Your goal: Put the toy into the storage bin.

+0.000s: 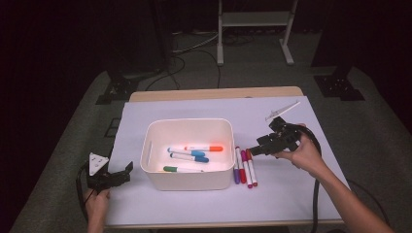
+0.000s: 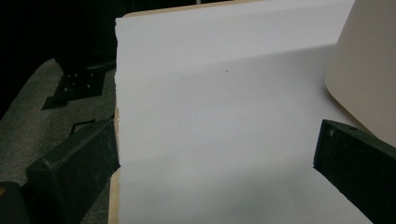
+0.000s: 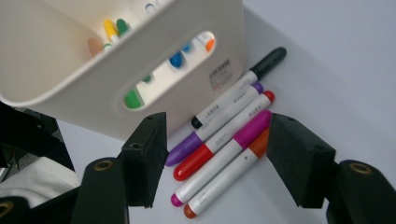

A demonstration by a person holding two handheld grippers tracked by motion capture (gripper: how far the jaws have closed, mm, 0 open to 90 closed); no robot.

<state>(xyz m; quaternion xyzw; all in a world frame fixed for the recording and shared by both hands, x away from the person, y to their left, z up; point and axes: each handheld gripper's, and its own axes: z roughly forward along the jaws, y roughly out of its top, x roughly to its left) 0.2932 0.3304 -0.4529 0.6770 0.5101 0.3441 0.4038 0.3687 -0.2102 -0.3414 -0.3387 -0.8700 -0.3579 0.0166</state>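
Observation:
A white bin (image 1: 187, 179) stands mid-table with several markers (image 1: 194, 154) inside: orange, blue and green ones. Several more markers (image 1: 244, 167) lie side by side on the table against the bin's right wall. My right gripper (image 1: 252, 151) hovers just above their far ends, open. In the right gripper view its jaws (image 3: 217, 154) straddle the magenta marker (image 3: 233, 147) and the orange marker (image 3: 224, 182); red (image 3: 210, 151), purple (image 3: 196, 140) and black (image 3: 243, 84) ones lie beyond. My left gripper (image 1: 126, 171) rests open left of the bin, nothing between its jaws (image 2: 215, 163).
The white sheet (image 1: 272, 194) covers the tabletop, with its left edge (image 2: 116, 116) close to my left gripper. The bin's wall (image 2: 369, 70) rises just right of that gripper. A table frame (image 1: 255, 29) and cables lie on the floor beyond.

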